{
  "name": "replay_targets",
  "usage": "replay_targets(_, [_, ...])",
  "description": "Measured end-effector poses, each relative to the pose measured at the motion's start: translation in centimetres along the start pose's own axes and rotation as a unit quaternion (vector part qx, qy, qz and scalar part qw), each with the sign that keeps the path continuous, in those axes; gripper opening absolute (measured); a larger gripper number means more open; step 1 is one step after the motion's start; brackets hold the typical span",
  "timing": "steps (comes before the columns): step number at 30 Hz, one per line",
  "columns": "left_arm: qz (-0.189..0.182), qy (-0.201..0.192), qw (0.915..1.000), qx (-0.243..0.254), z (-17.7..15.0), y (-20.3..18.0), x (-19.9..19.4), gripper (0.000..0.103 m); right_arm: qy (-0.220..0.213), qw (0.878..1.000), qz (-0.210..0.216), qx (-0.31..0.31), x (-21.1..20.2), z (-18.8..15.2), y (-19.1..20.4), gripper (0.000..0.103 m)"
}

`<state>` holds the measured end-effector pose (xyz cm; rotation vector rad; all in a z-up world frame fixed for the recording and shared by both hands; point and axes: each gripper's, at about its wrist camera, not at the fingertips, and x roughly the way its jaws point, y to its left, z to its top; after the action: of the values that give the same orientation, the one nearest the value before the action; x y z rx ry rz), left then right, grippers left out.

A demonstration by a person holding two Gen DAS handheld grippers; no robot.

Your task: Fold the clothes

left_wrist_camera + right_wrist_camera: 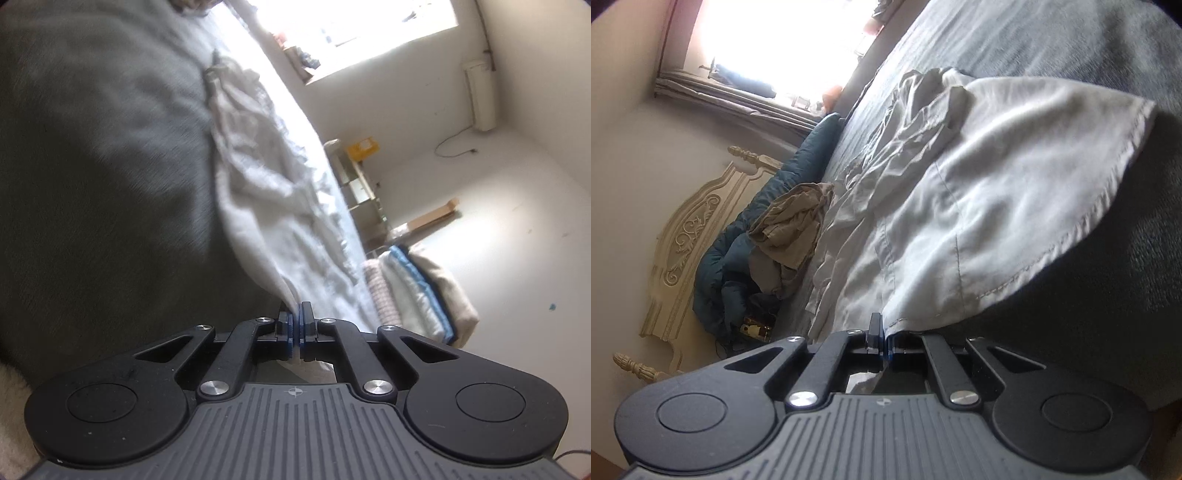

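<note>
The left gripper (296,326) is clenched on a corner of the pale garment (258,206), which trails up the frame's middle over the grey bed (103,166). The right gripper (882,338) pinches its stitched hem. Both bites look thin, so a lift could slip either corner free. The garment (997,177) is light, wrinkled, bunched further up.

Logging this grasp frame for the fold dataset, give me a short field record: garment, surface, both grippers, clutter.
garment: pale grey hemmed cloth garment, crumpled at its far end, spread on the bed
surface: dark grey blanket-covered bed
left gripper: shut on the garment's edge
right gripper: shut on the stitched hem
clutter: crumpled tan cloth beside a teal quilted duvet; stack of folded textiles past the bed
</note>
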<state>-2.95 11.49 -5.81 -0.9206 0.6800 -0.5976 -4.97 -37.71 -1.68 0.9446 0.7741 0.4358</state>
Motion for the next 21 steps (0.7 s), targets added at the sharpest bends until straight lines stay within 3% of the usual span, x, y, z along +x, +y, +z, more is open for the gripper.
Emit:
replay_targets(12, [-0.030,-0.051,0.9980,0.021,5.2,-2.9,1.9,0.001,-0.029,0.995,-0.008,-0.094,2.4,5.2,5.7,0.003])
replay_targets(21, [-0.027,-0.082,0.9961,0.018,11.8,-2.7,4.6,0.001,-0.033,0.988,-0.019,-0.150,7.7,11.9,9.0,0.003])
